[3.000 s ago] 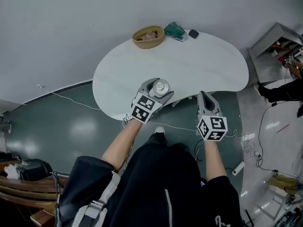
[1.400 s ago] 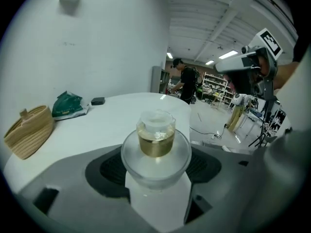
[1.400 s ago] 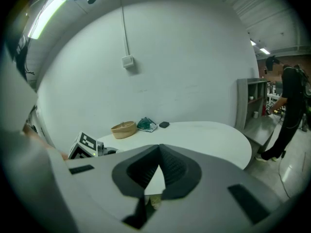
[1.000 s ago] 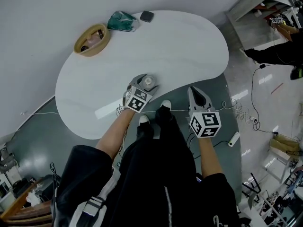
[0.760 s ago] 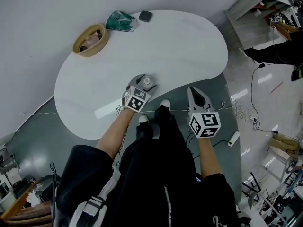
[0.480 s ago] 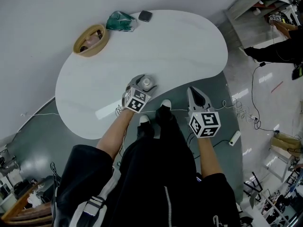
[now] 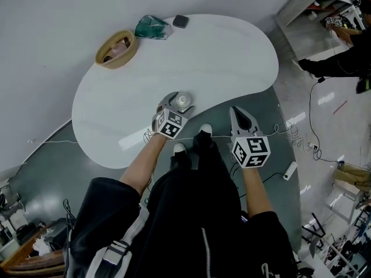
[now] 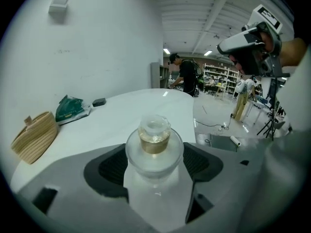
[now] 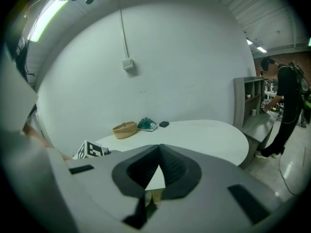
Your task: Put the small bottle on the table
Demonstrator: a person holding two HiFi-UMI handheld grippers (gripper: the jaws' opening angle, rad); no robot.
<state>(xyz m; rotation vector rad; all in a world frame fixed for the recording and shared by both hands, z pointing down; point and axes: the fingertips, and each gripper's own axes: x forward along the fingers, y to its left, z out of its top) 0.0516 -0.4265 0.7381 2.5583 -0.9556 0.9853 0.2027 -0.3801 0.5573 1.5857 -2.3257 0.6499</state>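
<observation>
The small clear bottle (image 7: 184,101) with a gold neck stands upright on the white table (image 7: 220,51), close to its near edge. My left gripper (image 7: 181,99) is around it. In the left gripper view the bottle (image 8: 154,144) sits between the dark pads (image 8: 109,166) and the jaws are opening, with thin dark gaps beside the bottle's body. My right gripper (image 7: 237,112) hangs over the floor to the right of the table edge, shut and holding nothing. In the right gripper view its jaws (image 9: 158,152) meet at the tip.
A woven basket (image 7: 117,48), a green bag (image 7: 152,26) and a small dark object (image 7: 181,21) lie at the table's far side. A person (image 7: 342,33) stands by a grey shelf (image 7: 307,4) at the right. Cables and a white roll (image 7: 290,170) lie on the floor.
Since three seconds ago the left gripper has brought the bottle to the table's near edge. Over the last second both grippers and the bottle keep their places; only the head view shifts slightly.
</observation>
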